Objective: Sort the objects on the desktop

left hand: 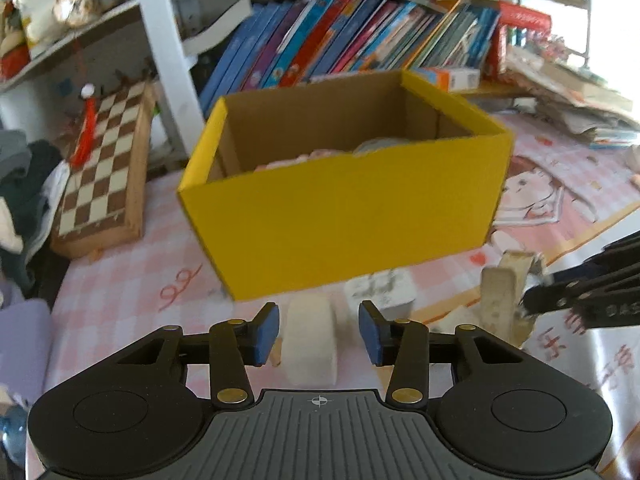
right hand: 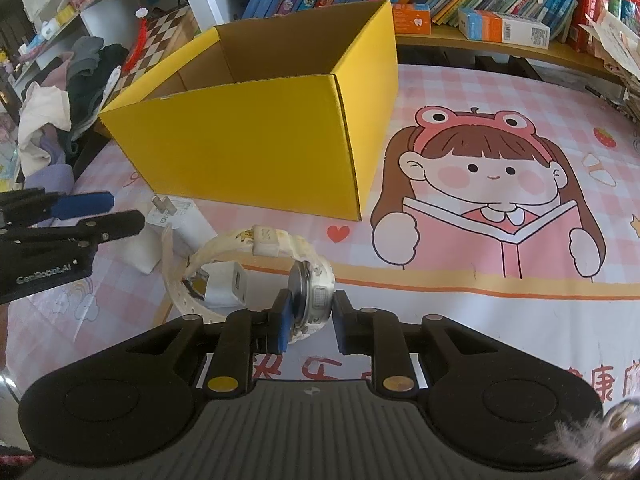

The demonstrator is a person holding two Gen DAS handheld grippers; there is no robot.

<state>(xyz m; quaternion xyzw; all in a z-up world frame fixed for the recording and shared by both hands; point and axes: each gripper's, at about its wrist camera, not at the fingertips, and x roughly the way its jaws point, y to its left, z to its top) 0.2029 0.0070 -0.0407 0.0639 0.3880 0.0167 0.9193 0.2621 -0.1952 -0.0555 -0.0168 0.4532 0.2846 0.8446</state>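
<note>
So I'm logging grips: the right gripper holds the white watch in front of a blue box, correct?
Not quite. The box is yellow, not blue, as the right wrist view shows. The rest stands: the right gripper holds the white watch in front of it.

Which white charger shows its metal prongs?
The white plug charger lying beside the yellow cardboard box; the other, a white cube charger seen through the cream watch strap's loop, shows only its socket.
</note>
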